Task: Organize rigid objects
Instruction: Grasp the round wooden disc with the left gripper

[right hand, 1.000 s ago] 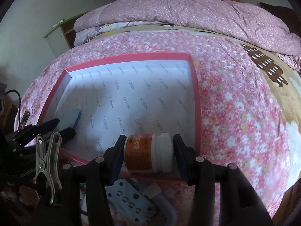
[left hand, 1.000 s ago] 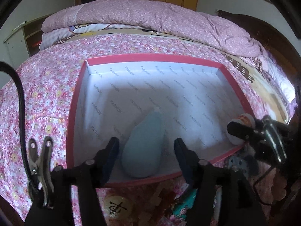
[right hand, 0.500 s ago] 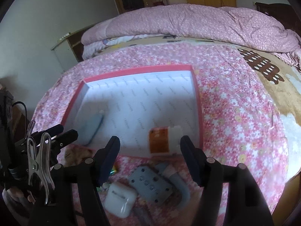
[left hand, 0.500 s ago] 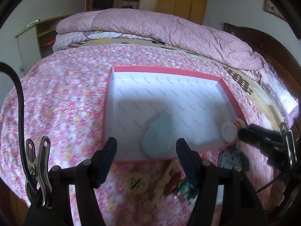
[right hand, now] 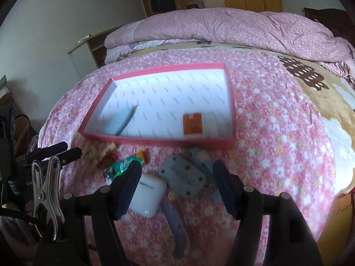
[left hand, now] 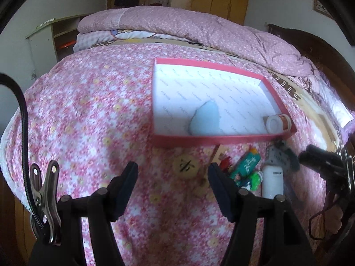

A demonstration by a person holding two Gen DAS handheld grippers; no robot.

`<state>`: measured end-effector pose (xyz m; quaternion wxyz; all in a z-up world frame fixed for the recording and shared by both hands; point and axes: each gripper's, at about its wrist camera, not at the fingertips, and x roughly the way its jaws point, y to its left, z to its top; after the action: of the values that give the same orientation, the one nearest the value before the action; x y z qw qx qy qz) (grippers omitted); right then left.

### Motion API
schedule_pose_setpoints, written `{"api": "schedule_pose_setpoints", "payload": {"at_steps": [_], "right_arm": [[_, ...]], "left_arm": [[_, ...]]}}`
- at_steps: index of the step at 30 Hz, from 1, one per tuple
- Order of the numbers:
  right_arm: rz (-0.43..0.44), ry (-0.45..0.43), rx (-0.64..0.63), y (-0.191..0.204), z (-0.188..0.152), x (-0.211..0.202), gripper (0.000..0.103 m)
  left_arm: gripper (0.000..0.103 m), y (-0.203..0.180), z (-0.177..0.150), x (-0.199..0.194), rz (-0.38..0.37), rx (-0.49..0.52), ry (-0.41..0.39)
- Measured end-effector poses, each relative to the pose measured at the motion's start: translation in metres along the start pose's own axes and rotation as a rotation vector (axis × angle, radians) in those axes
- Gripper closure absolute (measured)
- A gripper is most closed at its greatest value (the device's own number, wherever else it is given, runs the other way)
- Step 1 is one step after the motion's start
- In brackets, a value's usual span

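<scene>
Both jaws stand open and empty: left gripper [left hand: 173,173], right gripper [right hand: 177,173]. Inside the red box [right hand: 155,141] lie a blue pouch [right hand: 117,123] and an orange bottle [right hand: 198,125]. Next, probably, the white case [right hand: 147,196] beside the box needs grasping.

A red box [right hand: 230,102] with a white printed lining sits on the flowered bedspread [right hand: 277,133]. Inside lie a pale blue item [right hand: 117,122] at the left and an orange-labelled bottle [right hand: 199,124] on its side at the right. The right gripper [right hand: 177,173] hangs with fingers spread above a white case [right hand: 147,196] and a grey plate [right hand: 184,176]. A green packet [right hand: 124,164] lies nearby.
</scene>
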<state>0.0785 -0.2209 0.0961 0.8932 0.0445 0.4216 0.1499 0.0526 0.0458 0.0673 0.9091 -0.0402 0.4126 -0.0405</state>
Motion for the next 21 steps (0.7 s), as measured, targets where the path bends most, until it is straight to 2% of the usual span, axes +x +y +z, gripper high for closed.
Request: {"api": "schedule_pose_setpoints", "payload": {"at_steps": [11, 16, 21], "right_arm": [[0.003, 0.052, -0.001, -0.004, -0.031, 0.002, 0.035], [-0.016, 0.066, -0.074, 0.002, -0.046, 0.000, 0.035], [-0.021, 0.076, -0.101, 0.004, -0.056, 0.001, 0.035]], "left_arm": [[0.036, 0.000, -0.010, 0.003, 0.030, 0.008, -0.028], [0.047, -0.011, -0.011, 0.013, 0.030, 0.048, -0.024], [0.065, -0.020, -0.009, 0.027, 0.043, 0.087, -0.019]]}}
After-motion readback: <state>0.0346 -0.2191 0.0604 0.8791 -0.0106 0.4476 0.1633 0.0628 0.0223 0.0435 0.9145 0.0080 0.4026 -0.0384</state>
